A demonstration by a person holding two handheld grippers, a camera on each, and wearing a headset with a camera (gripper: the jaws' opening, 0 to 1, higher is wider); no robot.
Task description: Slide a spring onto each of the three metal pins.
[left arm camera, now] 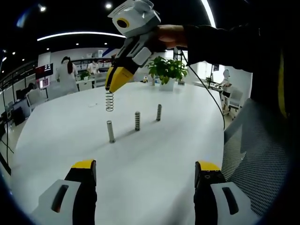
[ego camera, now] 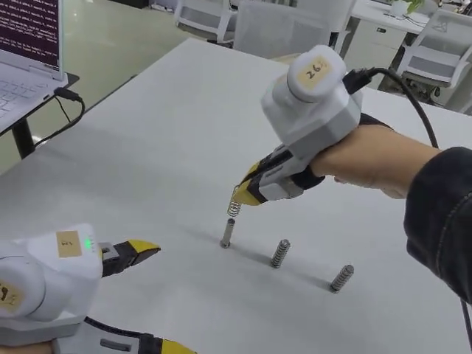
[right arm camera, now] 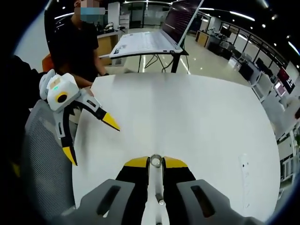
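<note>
Over the bare pin (ego camera: pixel 227 233), right gripper (ego camera: pixel 245 195) jaws pinch a spring (ego camera: pixel 234 206); drop crooked and it'll snag or ping off, left gripper (left arm camera: pixel 145 166) jaws apart, idle.

Head view: I look down on the bare pin (ego camera: pixel 227 233), near.
Left gripper view: low, facing it, farther off.
Right gripper view: just above it.
Shared: the pin.
</note>
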